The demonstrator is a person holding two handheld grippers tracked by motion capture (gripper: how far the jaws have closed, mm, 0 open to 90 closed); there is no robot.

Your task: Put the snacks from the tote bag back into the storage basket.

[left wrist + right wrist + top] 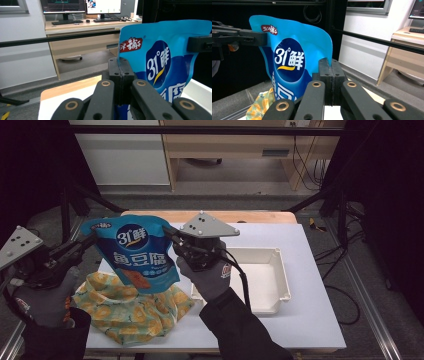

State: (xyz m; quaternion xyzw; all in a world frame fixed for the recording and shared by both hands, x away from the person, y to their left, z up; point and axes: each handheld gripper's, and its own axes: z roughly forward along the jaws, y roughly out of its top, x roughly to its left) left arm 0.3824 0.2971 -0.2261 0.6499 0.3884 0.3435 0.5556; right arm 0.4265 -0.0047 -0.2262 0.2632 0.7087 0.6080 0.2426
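A blue snack pouch (136,252) with white lettering hangs in the air above the table's left half, held upright by both grippers. My left gripper (91,238) is shut on the pouch's upper left edge; in the left gripper view the pouch (162,60) runs between my closed left gripper (120,67). My right gripper (169,234) is shut on the upper right edge; in the right gripper view the pouch (292,52) is pinched by my right gripper (331,67), with the other gripper's jaw at its far corner.
A yellow-and-green patterned cloth bag (127,307) lies crumpled on the white table (310,320) under the pouch. An empty white tray (272,275) sits to the right. A wooden strip (260,216) borders the table's far edge. Desks with monitors stand beyond.
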